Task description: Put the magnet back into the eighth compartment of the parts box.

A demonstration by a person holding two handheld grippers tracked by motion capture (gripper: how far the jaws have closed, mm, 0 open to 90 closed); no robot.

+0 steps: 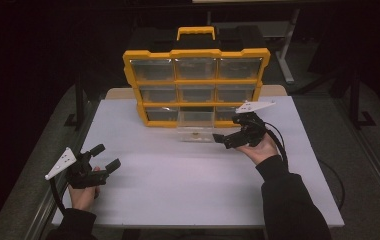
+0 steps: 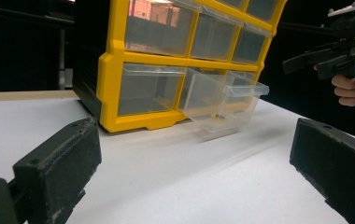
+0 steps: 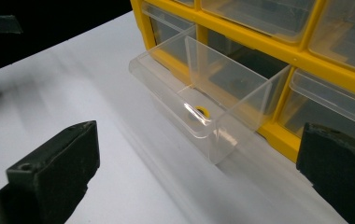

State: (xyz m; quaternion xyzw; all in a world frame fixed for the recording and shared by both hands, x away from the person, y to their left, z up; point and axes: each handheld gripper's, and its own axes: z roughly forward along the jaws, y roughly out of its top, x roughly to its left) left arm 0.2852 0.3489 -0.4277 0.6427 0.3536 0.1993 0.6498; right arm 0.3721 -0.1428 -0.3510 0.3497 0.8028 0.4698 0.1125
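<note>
Black jaws of the right gripper (image 3: pixel 194 182) stand wide apart with nothing between them, aimed at the clear drawer (image 3: pixel 199 100) pulled out of the bottom row of the yellow organizer (image 1: pixel 196 52). That drawer sits just ahead of the jaws, a bit left of their midline, and a small yellow piece (image 3: pixel 202 112) lies on its floor. My worry is that a nudge on the drawer's side wall would skew it, or tug it fully free and spill the piece. Further from the drawer, at the near left of the white table (image 1: pixel 178 185), the left gripper (image 1: pixel 100 160) is also spread wide and empty, pointing toward the organizer.
</note>
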